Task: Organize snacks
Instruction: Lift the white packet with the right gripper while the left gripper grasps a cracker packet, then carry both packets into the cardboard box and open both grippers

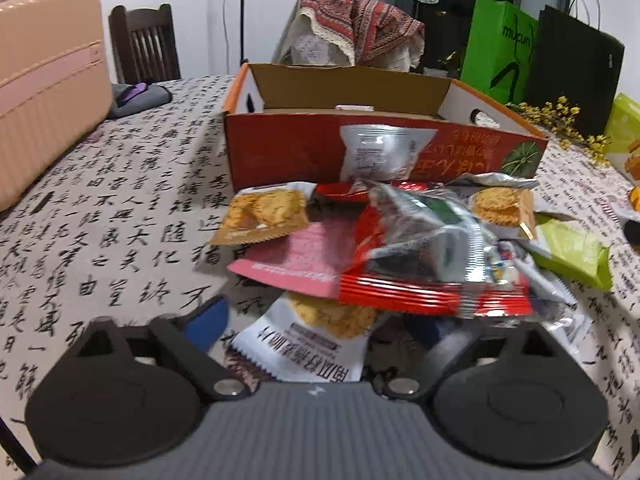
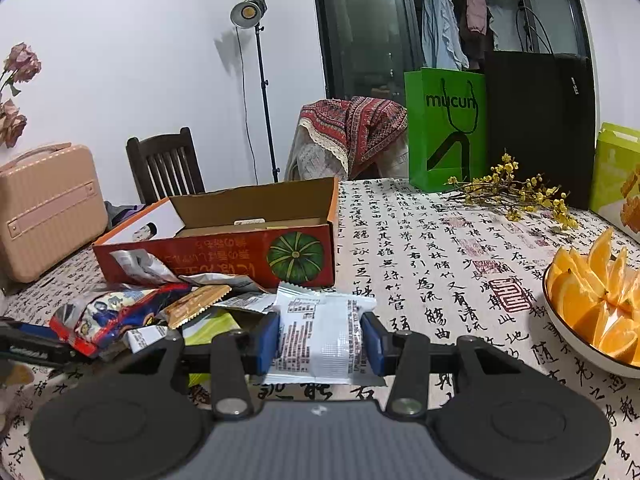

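In the left wrist view the left gripper's [image 1: 316, 332] right finger is hidden under the red packet [image 1: 432, 280], so how its jaws stand cannot be told, and that packet is blurred with its print unreadable. The white packet [image 1: 312, 344] is partly covered by the pink packet [image 1: 296, 260] and cut off below by the gripper body, while the suitcase [image 1: 44, 92] runs off the left edge. In the right wrist view the bowl [image 2: 560, 320] of orange wedges [image 2: 592, 296] is cut by the right edge, and the floor of the box [image 2: 224, 240] is hidden behind its front wall.
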`<state>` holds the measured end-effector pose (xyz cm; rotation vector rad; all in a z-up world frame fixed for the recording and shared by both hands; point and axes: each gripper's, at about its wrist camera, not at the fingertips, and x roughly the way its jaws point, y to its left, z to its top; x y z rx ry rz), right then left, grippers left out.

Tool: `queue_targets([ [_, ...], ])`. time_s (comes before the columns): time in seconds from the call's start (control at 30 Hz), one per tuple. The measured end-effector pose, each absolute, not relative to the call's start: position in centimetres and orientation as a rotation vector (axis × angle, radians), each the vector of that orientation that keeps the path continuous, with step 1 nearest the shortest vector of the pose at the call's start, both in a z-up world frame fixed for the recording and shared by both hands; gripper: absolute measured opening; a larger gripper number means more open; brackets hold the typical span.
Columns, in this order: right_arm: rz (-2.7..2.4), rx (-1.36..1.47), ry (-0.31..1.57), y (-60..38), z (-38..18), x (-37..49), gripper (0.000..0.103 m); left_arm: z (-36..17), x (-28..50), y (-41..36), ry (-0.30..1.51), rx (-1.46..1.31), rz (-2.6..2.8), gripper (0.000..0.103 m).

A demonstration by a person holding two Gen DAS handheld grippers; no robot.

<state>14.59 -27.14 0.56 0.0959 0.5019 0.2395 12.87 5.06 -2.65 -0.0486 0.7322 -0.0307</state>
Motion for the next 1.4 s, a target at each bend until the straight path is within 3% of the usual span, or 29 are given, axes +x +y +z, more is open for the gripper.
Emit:
queue_targets([
  [0.03, 0.239, 0.098, 0.504, -27.2, 0.5, 14.6, 0.044, -2.6, 12.7, 4.9, 0.726, -0.049, -0.041, 0.069],
  [0.13, 0.241, 0.103, 0.513, -27.3, 0.3, 14.7, 0.044, -2.3, 11.9, 4.7, 0.715, -0.061, -0.05, 0.054],
  [0.23, 0.251, 0.106, 0.51, -27.3, 0.3, 14.6, 0.044, -2.2, 10.7, 4.6, 0.704, -0.06, -0.039, 0.051],
  [0.8, 0.283, 0.102, 0.488, -26.6, 0.8, 13.4, 0.044, -0.2, 4.5, 7.9, 0.572, -0.098, 0.087, 0.051],
  [1.4, 0.296, 0.098, 0.388, -24.6, 4.5, 16.4, 0.044, 3.9, 8.7, 6.6, 0.427, -0.139, 0.052, 0.051],
])
